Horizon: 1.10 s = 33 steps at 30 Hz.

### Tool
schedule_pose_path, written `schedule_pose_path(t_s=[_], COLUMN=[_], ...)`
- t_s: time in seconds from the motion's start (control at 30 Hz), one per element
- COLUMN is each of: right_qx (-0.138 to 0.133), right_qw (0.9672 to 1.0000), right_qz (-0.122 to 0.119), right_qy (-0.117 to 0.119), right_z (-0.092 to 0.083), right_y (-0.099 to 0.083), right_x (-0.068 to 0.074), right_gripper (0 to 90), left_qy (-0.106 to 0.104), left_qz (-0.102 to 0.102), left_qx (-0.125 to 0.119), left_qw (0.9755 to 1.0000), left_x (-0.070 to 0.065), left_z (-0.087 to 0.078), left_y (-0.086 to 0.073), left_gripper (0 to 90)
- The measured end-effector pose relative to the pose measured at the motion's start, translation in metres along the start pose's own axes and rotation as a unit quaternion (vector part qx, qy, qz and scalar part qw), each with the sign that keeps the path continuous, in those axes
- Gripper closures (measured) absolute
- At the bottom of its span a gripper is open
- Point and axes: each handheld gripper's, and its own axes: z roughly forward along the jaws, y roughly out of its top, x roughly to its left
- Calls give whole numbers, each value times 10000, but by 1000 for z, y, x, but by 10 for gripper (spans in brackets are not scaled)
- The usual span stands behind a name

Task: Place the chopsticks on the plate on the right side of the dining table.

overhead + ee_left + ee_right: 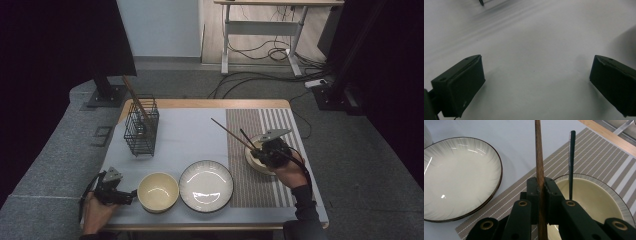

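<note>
Brown wood, slim and straight, makes up the long wooden chopstick that the right gripper is clamping between its black jaws, which are pressing tight on the stick. In the high view the chopstick is slanting up and to the left above the striped woven placemat. Just beneath the gripper is sitting a round cream ceramic bowl with a streaked rim, and a thin dark utensil handle is leaning out of it. Left of the mat, a shallow glossy white plate with a dark rim and a smooth cream bowl are resting on the pale bench, with a black wire basket holding wooden sticks farther back. The left gripper is lying low beside the cream bowl, its jaws standing wide apart over bare bench cloth, gripping nothing.
</note>
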Motion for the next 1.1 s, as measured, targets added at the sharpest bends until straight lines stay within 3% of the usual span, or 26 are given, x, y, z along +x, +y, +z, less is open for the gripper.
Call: schedule_pose_path(t_s=[0.2, 0.6, 1.1], right_qx=[53, 23, 41], right_qw=[9998, 9987, 9944], right_qz=[69, 378, 780], right_qy=[-206, -331, -711], right_z=[-2, -7, -22], right_y=[-5, -19, -39], right_x=[-6, -19, -39], right_gripper=[837, 837, 837], left_qy=[-57, -59, -65], left_qz=[-18, -14, -29], left_qx=[136, 143, 138], left_qw=[9999, 9999, 9999], left_x=[1, 1, 1], left_z=[3, 3, 4], left_y=[1, 1, 1], left_gripper=[0, 0, 0])
